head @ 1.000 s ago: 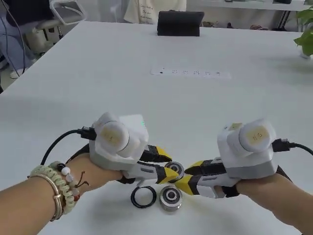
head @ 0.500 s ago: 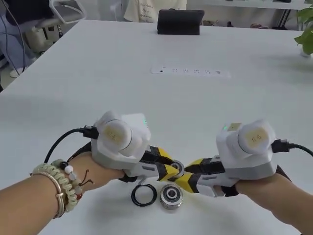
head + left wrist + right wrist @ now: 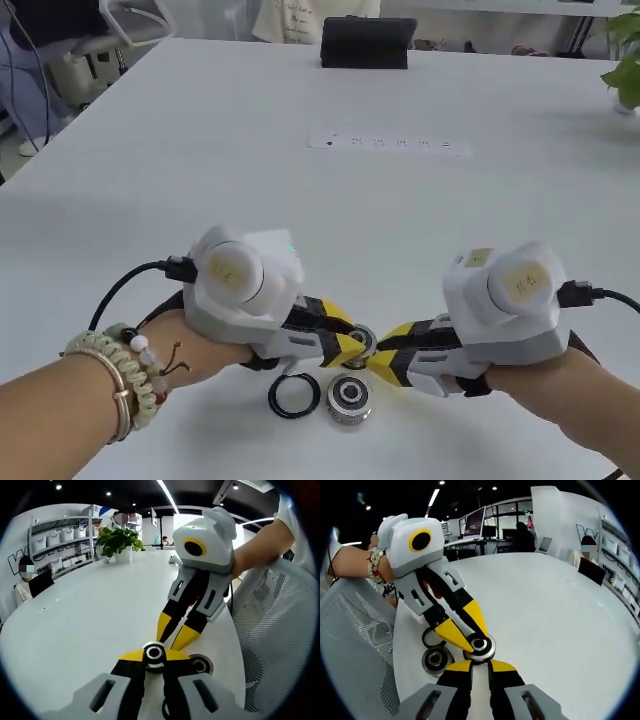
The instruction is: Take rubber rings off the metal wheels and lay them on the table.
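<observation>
A small metal wheel (image 3: 361, 339) with a black rubber ring on it hangs just above the white table (image 3: 300, 220). My left gripper (image 3: 352, 345) is shut on this wheel (image 3: 154, 652) across its faces. My right gripper (image 3: 378, 358) comes from the opposite side, its yellow tips pinched on the wheel's (image 3: 481, 645) rubber rim. Below them, one loose rubber ring (image 3: 271, 398) lies flat on the table. A bare metal wheel (image 3: 350, 397) sits right beside it, under the grippers.
A flush socket strip (image 3: 388, 147) runs across the table's middle. A black box (image 3: 365, 45) stands at the far edge, and a potted plant (image 3: 625, 70) at the far right. A chair (image 3: 130, 25) is beyond the far left corner.
The two grippers have drawn slightly closer together around the held wheel. The loose ring and the bare wheel have not moved.
</observation>
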Demonstrator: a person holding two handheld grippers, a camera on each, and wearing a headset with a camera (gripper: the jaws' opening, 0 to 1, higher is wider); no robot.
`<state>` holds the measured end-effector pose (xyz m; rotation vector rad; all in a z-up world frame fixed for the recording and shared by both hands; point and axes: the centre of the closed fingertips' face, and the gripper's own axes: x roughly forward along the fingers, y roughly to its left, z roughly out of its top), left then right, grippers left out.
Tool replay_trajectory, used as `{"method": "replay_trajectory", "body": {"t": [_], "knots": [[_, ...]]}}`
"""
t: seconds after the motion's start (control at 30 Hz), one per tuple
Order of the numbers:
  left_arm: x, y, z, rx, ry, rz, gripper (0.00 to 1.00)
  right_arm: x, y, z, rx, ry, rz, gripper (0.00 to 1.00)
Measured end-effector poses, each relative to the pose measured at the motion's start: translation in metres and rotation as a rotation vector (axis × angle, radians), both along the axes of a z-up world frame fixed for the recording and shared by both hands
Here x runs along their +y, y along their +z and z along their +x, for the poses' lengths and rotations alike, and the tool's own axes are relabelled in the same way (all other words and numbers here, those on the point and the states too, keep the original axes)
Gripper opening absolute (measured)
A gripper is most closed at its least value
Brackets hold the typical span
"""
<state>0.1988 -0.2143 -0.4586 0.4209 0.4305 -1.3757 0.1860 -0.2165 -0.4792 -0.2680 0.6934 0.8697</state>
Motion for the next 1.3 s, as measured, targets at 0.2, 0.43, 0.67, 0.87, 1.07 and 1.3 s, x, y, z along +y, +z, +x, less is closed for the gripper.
{"method": "replay_trajectory", "body": {"t": [0.2,0.43,0.67,0.87,1.07,1.3], "knots": [[0.0002,-0.0001,-0.0005,0.001,0.003,-0.001,0.07,-0.0022,-0.0008,0.0,0.005,-0.005,0.001,0.03],[0.0003,-0.0004,-0.0009,0.002,0.002,-0.003,0.07,-0.0036,-0.0012,0.0015,0.003,-0.022,0.004,0.0],[0.0003,-0.0004,-0.001,-0.004,-0.001,-0.002,0.07,-0.0059,-0.0023,0.0033,0.065,-0.091,0.055,0.0],[0.0001,-0.0004,-0.0004,-0.009,0.002,0.0,0.07,-0.0081,-0.0017,0.0037,0.107,-0.139,0.1,0.0],[0.0004,-0.0006,-0.0002,-0.009,0.005,0.0,0.07,-0.0088,-0.0007,0.0044,0.135,-0.171,0.131,0.0],[0.0007,-0.0006,-0.0001,-0.006,0.009,-0.001,0.07,-0.0091,-0.0001,0.0045,0.157,-0.202,0.16,0.0]]}}
